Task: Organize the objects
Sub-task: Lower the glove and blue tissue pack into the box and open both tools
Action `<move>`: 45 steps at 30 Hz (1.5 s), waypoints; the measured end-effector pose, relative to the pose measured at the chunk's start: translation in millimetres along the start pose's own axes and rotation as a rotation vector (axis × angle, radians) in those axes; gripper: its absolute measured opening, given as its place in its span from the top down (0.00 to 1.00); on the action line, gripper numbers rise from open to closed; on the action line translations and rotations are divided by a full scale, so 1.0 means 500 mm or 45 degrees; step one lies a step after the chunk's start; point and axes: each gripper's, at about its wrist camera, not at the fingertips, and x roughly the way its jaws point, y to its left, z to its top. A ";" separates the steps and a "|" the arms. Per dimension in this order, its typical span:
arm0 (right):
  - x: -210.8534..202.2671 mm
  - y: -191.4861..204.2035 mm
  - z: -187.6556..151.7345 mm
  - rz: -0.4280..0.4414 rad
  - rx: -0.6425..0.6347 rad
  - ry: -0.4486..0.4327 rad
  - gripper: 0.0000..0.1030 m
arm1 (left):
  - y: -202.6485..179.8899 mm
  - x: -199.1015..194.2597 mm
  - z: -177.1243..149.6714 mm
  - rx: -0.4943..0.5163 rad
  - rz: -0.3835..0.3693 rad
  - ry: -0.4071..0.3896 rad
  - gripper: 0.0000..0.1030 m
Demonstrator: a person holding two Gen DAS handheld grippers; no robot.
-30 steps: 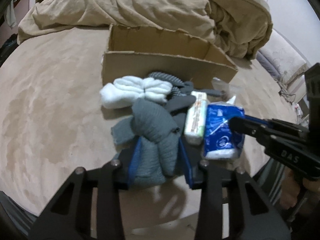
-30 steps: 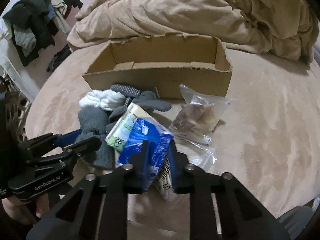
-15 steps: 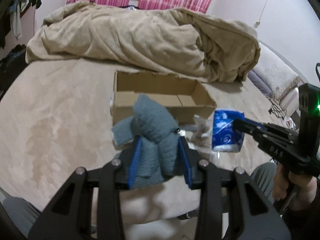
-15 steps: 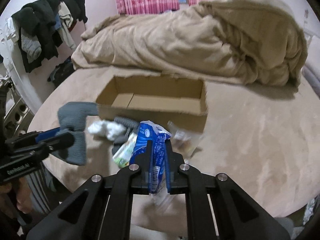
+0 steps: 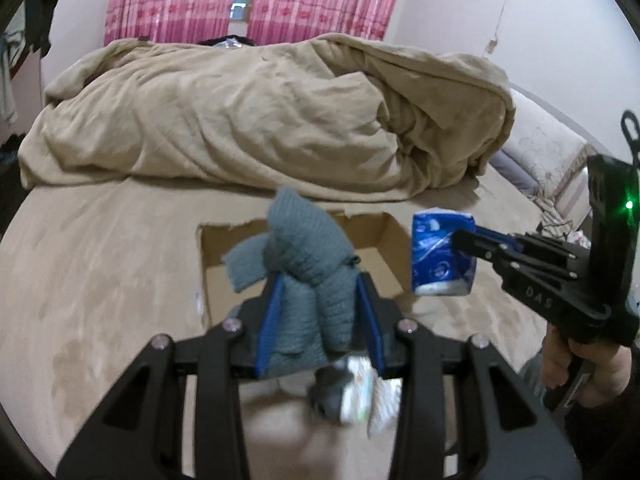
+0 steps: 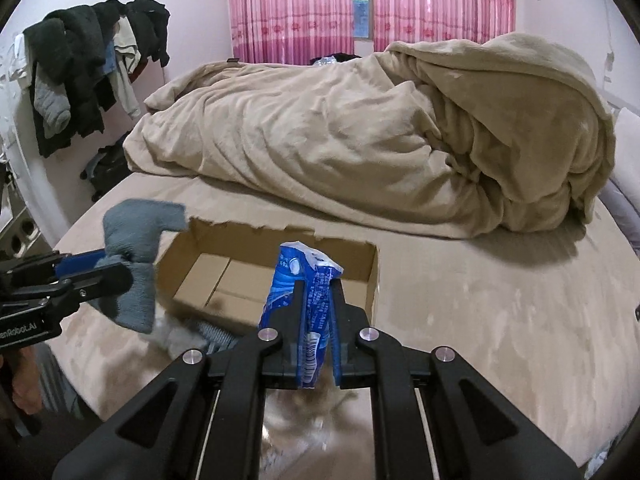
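My left gripper (image 5: 318, 300) is shut on a grey knitted sock (image 5: 308, 264) and holds it in the air over the near edge of the open cardboard box (image 5: 380, 236). It also shows in the right wrist view (image 6: 100, 276), with the sock (image 6: 136, 240) left of the box (image 6: 224, 272). My right gripper (image 6: 318, 304) is shut on a blue tissue pack (image 6: 304, 280), raised in front of the box. In the left wrist view the tissue pack (image 5: 442, 256) hangs at the box's right side, held by the right gripper (image 5: 460, 242).
The box sits on a beige bed (image 6: 480, 292). A rumpled tan duvet (image 6: 380, 128) lies behind it. White socks and a wipes pack (image 5: 360, 392) lie blurred below the left gripper. Clothes hang on a rack (image 6: 88, 64) at the left.
Both grippers have risen with their loads, off the pile of items and up toward the box. The sock and tissue pack now hang in the air near the box's front.
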 end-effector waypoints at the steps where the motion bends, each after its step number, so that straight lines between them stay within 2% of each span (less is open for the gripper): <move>1: 0.012 -0.003 0.004 -0.003 0.002 -0.001 0.90 | 0.001 0.016 0.007 -0.002 -0.004 0.002 0.63; 4: 0.051 -0.012 0.007 0.006 0.016 0.010 0.90 | 0.007 0.073 0.015 -0.045 -0.017 0.036 0.63; 10: 0.119 -0.027 -0.003 0.020 0.032 0.052 0.90 | -0.007 0.156 0.010 -0.037 -0.020 0.070 0.63; 15: 0.152 -0.039 -0.024 0.003 0.049 0.096 0.89 | -0.023 0.241 -0.005 0.000 -0.035 0.193 0.61; 19: 0.158 -0.046 -0.040 -0.005 0.058 0.135 0.88 | -0.026 0.260 -0.020 -0.060 -0.062 0.274 0.60; 21: 0.147 -0.044 -0.040 0.001 0.053 0.124 0.87 | -0.033 0.247 -0.021 -0.050 -0.028 0.258 0.57; 22: 0.142 -0.043 -0.039 0.000 0.050 0.120 0.84 | -0.036 0.239 -0.021 -0.045 0.002 0.248 0.54; 24: 0.130 -0.042 -0.036 0.004 0.056 0.116 0.67 | -0.038 0.211 -0.020 -0.054 0.083 0.225 0.30; 26: 0.114 -0.041 -0.033 -0.003 0.063 0.104 0.44 | -0.036 0.182 -0.017 -0.070 0.103 0.184 0.23; 28: 0.090 -0.036 -0.029 -0.013 0.062 0.080 0.36 | -0.040 0.143 -0.015 -0.070 0.126 0.145 0.22; 33: 0.026 -0.016 -0.026 -0.015 0.042 0.066 0.35 | -0.051 0.064 -0.019 -0.067 0.205 0.140 0.16; 41: -0.078 0.018 -0.037 -0.011 0.021 0.045 0.35 | -0.046 -0.078 -0.053 -0.120 0.222 0.079 0.14; 45: -0.132 0.035 -0.049 -0.006 0.023 0.030 0.35 | -0.044 -0.124 -0.081 -0.133 0.262 0.063 0.14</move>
